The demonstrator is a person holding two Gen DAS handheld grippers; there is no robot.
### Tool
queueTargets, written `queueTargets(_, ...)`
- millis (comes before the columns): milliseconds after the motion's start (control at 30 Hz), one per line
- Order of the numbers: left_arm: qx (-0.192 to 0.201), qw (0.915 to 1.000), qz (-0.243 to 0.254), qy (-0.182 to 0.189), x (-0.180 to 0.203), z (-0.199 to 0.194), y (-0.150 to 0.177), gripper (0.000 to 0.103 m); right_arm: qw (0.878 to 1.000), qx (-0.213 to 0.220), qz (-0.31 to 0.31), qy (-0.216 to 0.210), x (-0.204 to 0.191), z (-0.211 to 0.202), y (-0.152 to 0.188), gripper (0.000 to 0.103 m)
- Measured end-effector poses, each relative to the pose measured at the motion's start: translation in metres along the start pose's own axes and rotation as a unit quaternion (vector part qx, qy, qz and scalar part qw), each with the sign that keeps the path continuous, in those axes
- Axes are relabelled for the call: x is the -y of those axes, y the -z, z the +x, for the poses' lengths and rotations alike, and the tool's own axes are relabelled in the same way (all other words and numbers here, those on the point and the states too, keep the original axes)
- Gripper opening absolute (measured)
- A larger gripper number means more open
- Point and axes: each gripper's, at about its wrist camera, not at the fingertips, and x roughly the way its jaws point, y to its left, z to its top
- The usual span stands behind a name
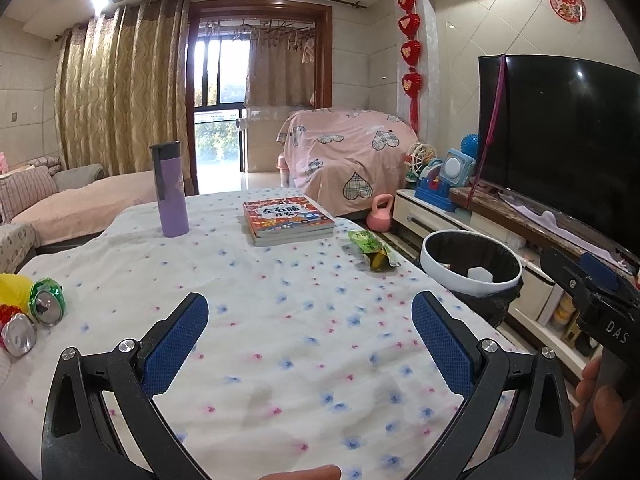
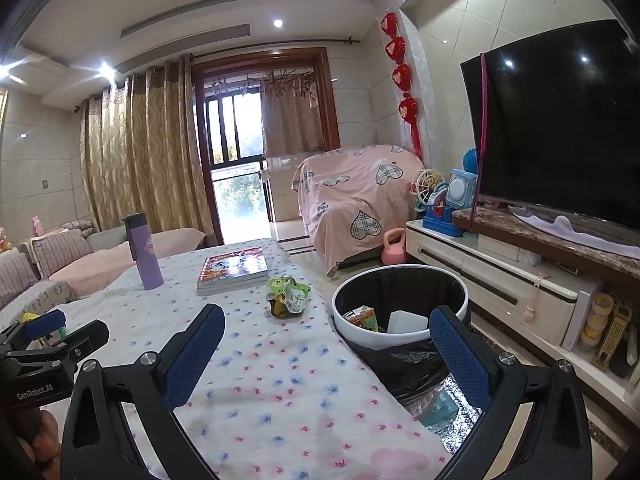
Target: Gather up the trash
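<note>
A crumpled green snack wrapper point(image 1: 372, 250) lies on the flowered tablecloth point(image 1: 260, 320) near its right edge; it also shows in the right wrist view point(image 2: 289, 296). A white-rimmed trash bin point(image 1: 472, 268) with a black liner stands on the floor beside the table, holding a carton and white paper point(image 2: 400, 308). Two crushed cans, one green point(image 1: 47, 302) and one red point(image 1: 18, 334), and a yellow item point(image 1: 14, 288) lie at the table's left edge. My left gripper point(image 1: 310, 320) is open and empty above the cloth. My right gripper point(image 2: 326, 336) is open and empty over the table's edge and the bin.
A purple flask point(image 1: 170, 190) and a stack of books point(image 1: 288, 220) stand at the table's far side. A TV point(image 1: 560, 132) on a low cabinet point(image 2: 500, 280) lines the right wall. A sofa point(image 1: 60, 200) is on the left, and a pink kettlebell point(image 1: 380, 214) sits on the floor.
</note>
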Motion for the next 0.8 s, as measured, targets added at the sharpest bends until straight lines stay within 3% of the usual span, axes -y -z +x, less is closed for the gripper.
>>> queueTargets(800, 0.003, 1.0000, 0.005, 0.001, 0.0038, -0.0036, -0.0037, 0.103, 1.000, 0.001, 0.004, -0.013, -0.0046, -0.0026, 0.0013, 0.103)
